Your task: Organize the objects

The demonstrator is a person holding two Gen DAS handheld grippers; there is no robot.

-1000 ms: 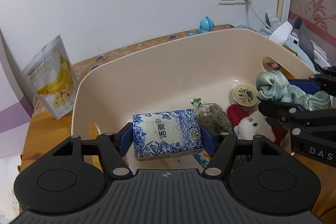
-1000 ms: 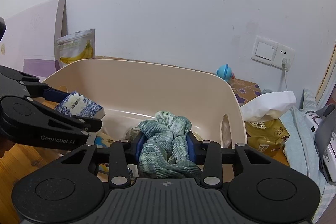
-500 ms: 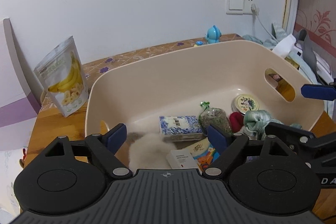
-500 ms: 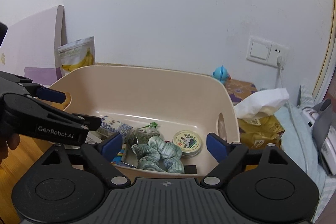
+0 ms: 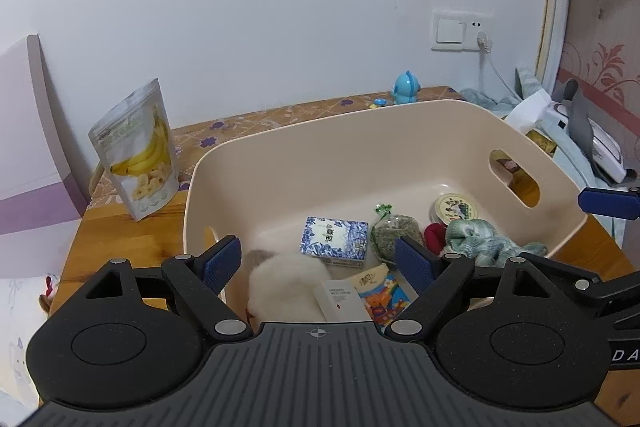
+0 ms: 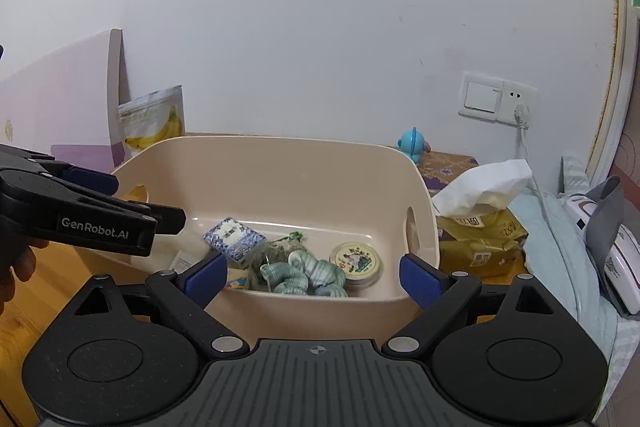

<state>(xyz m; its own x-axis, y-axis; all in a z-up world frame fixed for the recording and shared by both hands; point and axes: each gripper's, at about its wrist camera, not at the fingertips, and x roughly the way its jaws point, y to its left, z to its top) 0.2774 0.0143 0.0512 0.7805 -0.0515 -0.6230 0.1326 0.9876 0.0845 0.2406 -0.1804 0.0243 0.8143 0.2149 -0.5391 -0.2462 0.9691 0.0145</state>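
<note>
A beige plastic bin (image 5: 320, 147) (image 6: 280, 171) stands on the wooden table. In it lie a blue-and-white patterned box (image 5: 334, 237) (image 6: 234, 237), a green knotted cloth (image 5: 480, 241) (image 6: 304, 273), a round tin (image 5: 456, 209) (image 6: 355, 258), a bag of dried herbs (image 5: 394, 233), a white plush (image 5: 286, 285) and small packets. My left gripper (image 5: 318, 261) is open and empty above the bin's near edge. My right gripper (image 6: 312, 277) is open and empty in front of the bin's near wall.
A banana chips bag (image 5: 136, 147) (image 6: 154, 121) stands left of the bin. A blue toy (image 5: 406, 89) (image 6: 412, 145) sits by the wall. A tissue pack (image 6: 480, 227), cloths and a white device (image 6: 616, 259) lie to the right. A purple board leans at the left.
Both grippers opened: the patterned box and the green cloth dropped into the bin. Both grippers then pulled back and up from the bin.
</note>
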